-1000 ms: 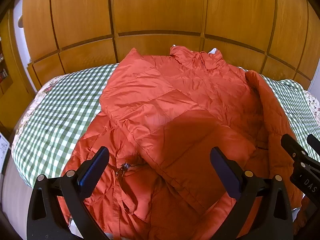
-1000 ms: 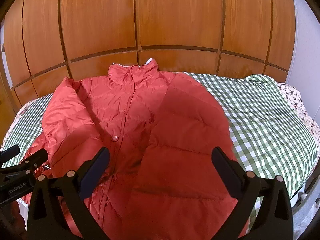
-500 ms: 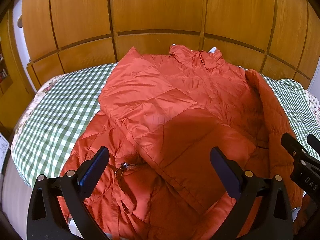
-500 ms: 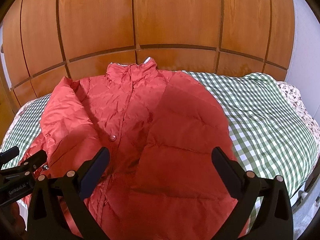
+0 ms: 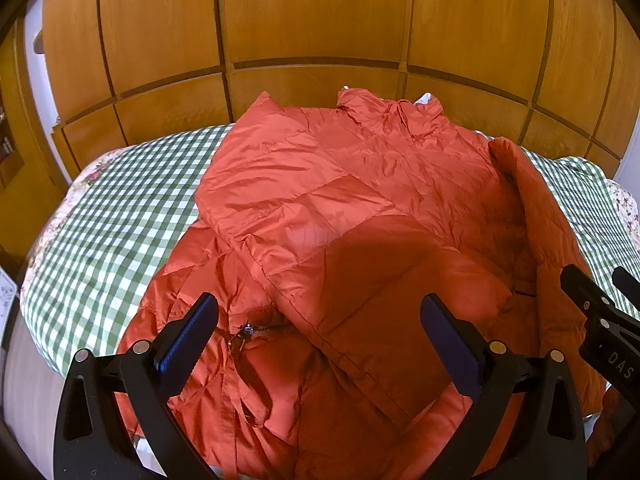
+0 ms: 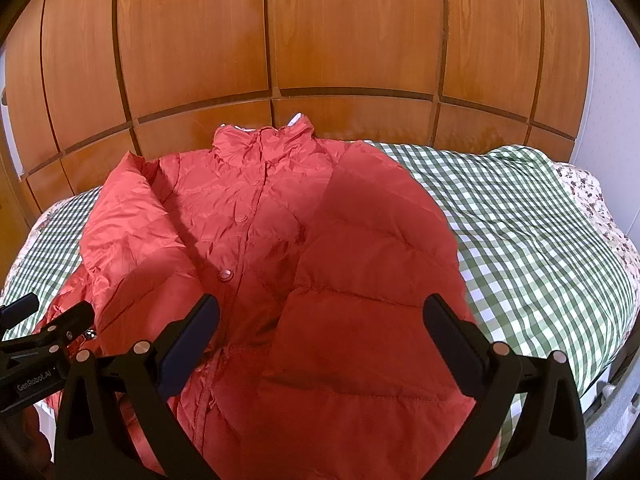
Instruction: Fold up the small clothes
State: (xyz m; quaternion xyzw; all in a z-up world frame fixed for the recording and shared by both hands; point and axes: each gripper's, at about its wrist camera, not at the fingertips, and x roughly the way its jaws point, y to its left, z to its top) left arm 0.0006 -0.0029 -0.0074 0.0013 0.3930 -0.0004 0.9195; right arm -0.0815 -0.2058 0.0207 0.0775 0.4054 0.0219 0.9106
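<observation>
A red-orange puffer jacket (image 5: 360, 216) lies front-up on the bed, collar toward the wooden wall, both sleeves folded in across its body. In the right wrist view the same jacket (image 6: 280, 248) fills the middle, a snap button showing on its front placket. My left gripper (image 5: 316, 336) is open above the jacket's lower left part, near a zip pull, holding nothing. My right gripper (image 6: 318, 336) is open above the lower right sleeve, also empty. Each gripper shows at the edge of the other's view.
A green-and-white checked bedspread (image 5: 112, 216) covers the bed (image 6: 520, 216), with a floral sheet at its edges. Wooden wardrobe panels (image 5: 312, 32) stand close behind the bed. The bed's near edge drops off at lower left and lower right.
Both views have shifted very slightly; the jacket sits a touch lower in the right wrist view. Both grippers stay open and the jacket lies unchanged.
</observation>
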